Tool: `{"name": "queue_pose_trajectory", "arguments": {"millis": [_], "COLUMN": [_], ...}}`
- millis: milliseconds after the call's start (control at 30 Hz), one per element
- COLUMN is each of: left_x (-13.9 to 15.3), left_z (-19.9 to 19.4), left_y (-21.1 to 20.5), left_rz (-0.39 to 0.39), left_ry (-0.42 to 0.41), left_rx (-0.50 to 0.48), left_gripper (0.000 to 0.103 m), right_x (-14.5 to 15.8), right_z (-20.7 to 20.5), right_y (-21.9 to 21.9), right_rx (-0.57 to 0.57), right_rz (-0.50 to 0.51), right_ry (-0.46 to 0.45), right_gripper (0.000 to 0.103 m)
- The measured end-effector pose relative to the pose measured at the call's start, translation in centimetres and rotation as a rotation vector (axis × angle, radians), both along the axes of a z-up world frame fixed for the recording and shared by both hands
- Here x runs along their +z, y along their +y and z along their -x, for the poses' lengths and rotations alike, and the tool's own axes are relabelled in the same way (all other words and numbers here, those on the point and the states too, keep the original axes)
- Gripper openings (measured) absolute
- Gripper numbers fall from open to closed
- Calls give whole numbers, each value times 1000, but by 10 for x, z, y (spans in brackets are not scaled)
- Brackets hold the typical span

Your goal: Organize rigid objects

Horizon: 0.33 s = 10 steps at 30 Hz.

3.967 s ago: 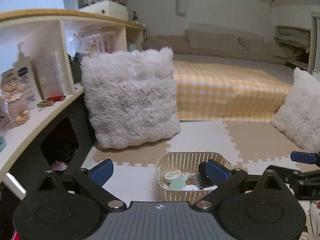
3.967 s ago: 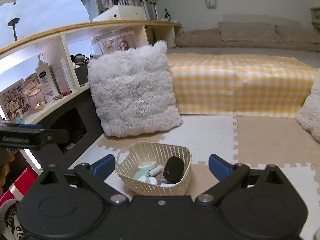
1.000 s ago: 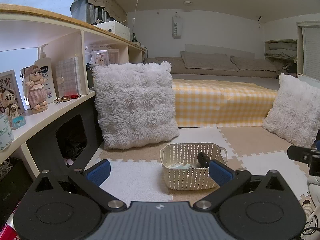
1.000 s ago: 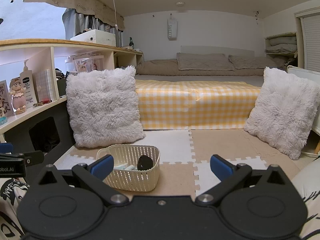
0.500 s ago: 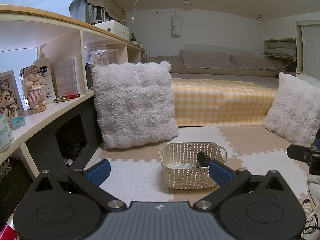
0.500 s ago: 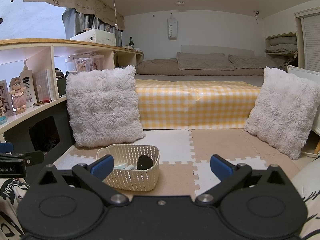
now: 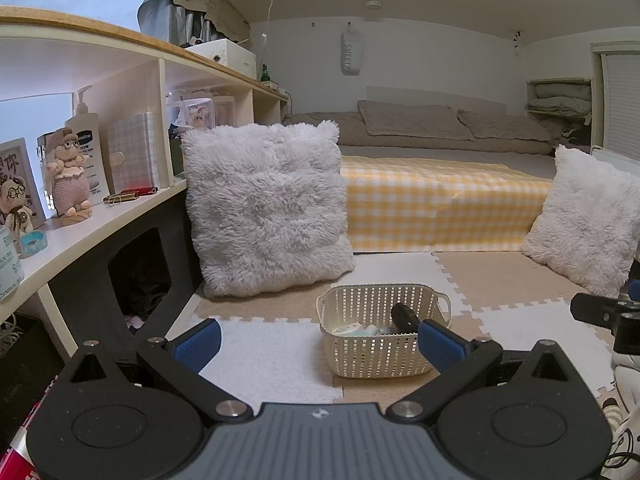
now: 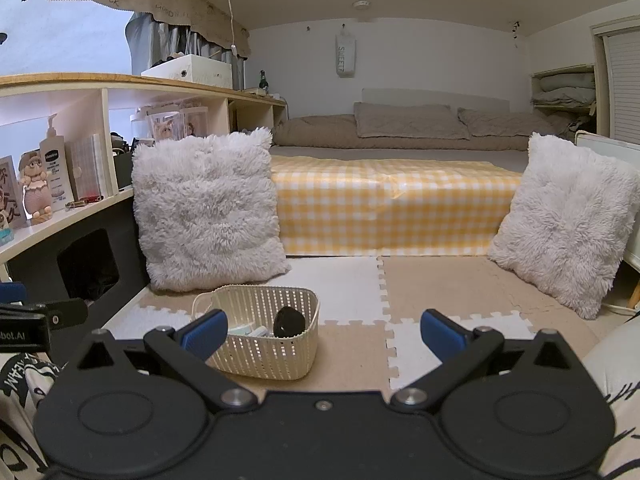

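We see a bed (image 8: 392, 204) with a yellow checked cover across the back of the room, brown pillows (image 8: 408, 124) along its far edge. On the left runs a long shelf unit (image 7: 100, 216) with a wooden top, holding a lotion bottle (image 7: 86, 140), a knitted doll (image 7: 70, 178), a checked notebook (image 7: 134, 156) and a white box (image 8: 188, 68) on top. The floor is puzzle foam mat (image 8: 440, 292) in white and tan tiles. A big fluffy white cushion (image 8: 208, 208) leans against the shelf unit and bed corner; a second fluffy cushion (image 8: 564, 220) leans at the right side.

On the mat, in front of the left cushion, sits the cream perforated basket (image 8: 260, 352), upright, on a tan tile in the right wrist view. Inside it we make out a black rounded object (image 8: 289, 321) leaning toward the right side and some pale small items (image 7: 352, 330) on the left side; we can't tell what those are.

The left gripper (image 7: 318, 340) has its jaws spread wide, nothing between them; its right blue fingertip overlaps the basket in view, contact unclear. The right gripper (image 8: 322, 330) also has jaws spread wide and empty, held back from the basket, left fingertip overlapping the basket rim in view
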<state>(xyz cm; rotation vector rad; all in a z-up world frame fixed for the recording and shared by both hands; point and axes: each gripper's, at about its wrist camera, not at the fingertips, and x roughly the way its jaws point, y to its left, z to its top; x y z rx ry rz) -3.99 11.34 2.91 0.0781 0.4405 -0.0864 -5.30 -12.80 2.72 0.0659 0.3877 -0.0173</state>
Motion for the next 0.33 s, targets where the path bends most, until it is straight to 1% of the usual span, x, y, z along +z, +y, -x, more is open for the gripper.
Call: {"name": "queue_pose_trajectory", "arguments": {"millis": [333], "left_x": [0], "left_z": [-1], "left_y": [1], "left_rz": [-5], "left_ry": [3], "left_rx": [-5], "left_gripper": [103], "right_x": [1], "right_z": [0], "right_y": [-1], "right_rx": [2], "right_rz": [1], "right_ry": [1], "right_gripper": [103]}}
